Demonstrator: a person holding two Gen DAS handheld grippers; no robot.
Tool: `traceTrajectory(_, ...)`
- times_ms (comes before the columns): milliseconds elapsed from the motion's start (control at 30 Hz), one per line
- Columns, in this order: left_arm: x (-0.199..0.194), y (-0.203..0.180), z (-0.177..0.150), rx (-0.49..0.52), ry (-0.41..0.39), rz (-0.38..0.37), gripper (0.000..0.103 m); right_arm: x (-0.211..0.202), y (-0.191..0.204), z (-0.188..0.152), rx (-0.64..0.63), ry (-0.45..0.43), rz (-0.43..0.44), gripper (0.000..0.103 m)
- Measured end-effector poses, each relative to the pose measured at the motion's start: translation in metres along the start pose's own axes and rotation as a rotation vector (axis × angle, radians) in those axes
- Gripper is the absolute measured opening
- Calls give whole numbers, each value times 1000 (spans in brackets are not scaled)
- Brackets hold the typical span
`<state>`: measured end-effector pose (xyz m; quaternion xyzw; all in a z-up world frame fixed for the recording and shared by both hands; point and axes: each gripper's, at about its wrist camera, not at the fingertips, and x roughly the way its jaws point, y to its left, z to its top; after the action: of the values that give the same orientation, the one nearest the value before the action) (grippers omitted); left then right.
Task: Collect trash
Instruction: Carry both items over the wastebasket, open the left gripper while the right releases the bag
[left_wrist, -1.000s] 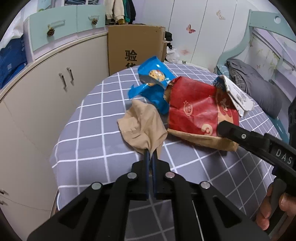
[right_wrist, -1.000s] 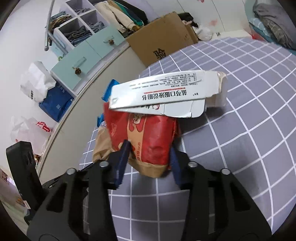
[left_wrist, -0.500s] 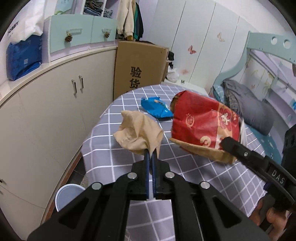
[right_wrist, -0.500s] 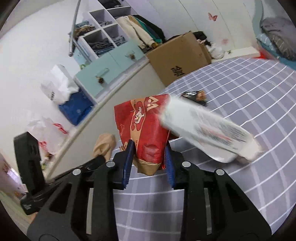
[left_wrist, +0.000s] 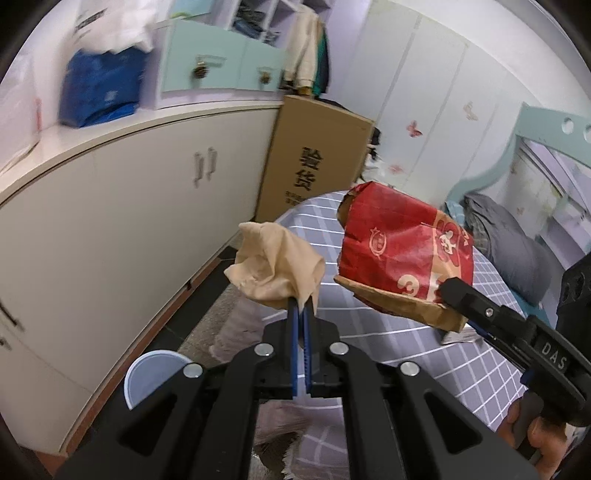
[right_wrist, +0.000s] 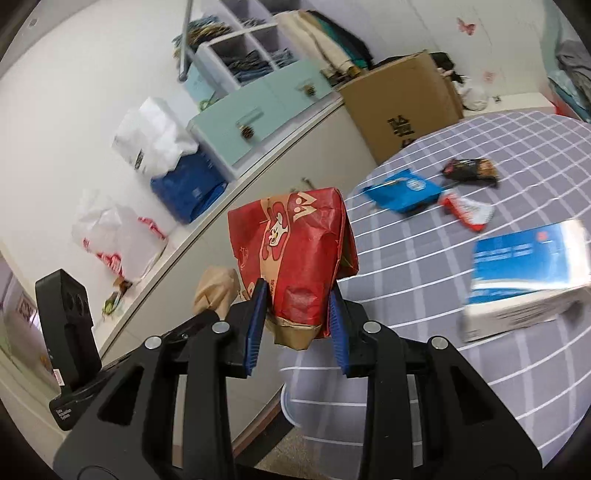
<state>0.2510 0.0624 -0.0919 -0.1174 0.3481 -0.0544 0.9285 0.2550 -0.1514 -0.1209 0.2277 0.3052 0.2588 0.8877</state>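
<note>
My left gripper (left_wrist: 301, 314) is shut on a crumpled tan paper (left_wrist: 275, 267) and holds it in the air beyond the table's left edge. My right gripper (right_wrist: 295, 314) is shut on a red and brown paper bag (right_wrist: 295, 251), lifted off the table; the bag also shows in the left wrist view (left_wrist: 402, 254). The tan paper shows left of the bag in the right wrist view (right_wrist: 216, 288). A pale blue bin (left_wrist: 151, 376) stands on the floor below the left gripper; its rim shows under the right gripper (right_wrist: 306, 402).
On the grey checked tablecloth (right_wrist: 461, 177) lie a blue wrapper (right_wrist: 404, 190), a dark wrapper (right_wrist: 469, 170), a red and white packet (right_wrist: 467, 212) and a blue and white carton (right_wrist: 528, 273). A cabinet (left_wrist: 110, 206) and a cardboard box (left_wrist: 314, 162) stand at the left.
Both grippers have lifted their loads off the table and moved left past its edge. The carton slid off the bag and fell onto the table. The bin has come into view below.
</note>
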Motion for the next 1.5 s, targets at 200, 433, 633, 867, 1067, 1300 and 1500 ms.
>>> traceTrajectory(200, -5, 62, -12, -80, 4, 50, 2, 39, 39, -22, -67, 68, 26, 31)
traceTrajectory(433, 15, 141, -44, -204, 91, 124, 2, 104, 81, -66, -176, 162, 14, 31)
traceTrajectory(633, 51, 195, -72, -275, 196, 172, 2, 158, 94, -105, -246, 243, -33, 31)
traceTrajectory(867, 90, 235, -97, -330, 291, 200, 3, 207, 93, -140, -298, 311, -95, 31)
traceTrajectory(1067, 112, 255, -105, -364, 322, 232, 11, 230, 91, -154, -319, 339, -126, 31)
traceTrajectory(1300, 122, 266, -113, -407, 344, 264, 57, 244, 90, -163, -320, 374, -136, 31)
traceTrajectory(1500, 119, 266, -117, -412, 345, 270, 59, 250, 91, -165, -320, 392, -135, 32)
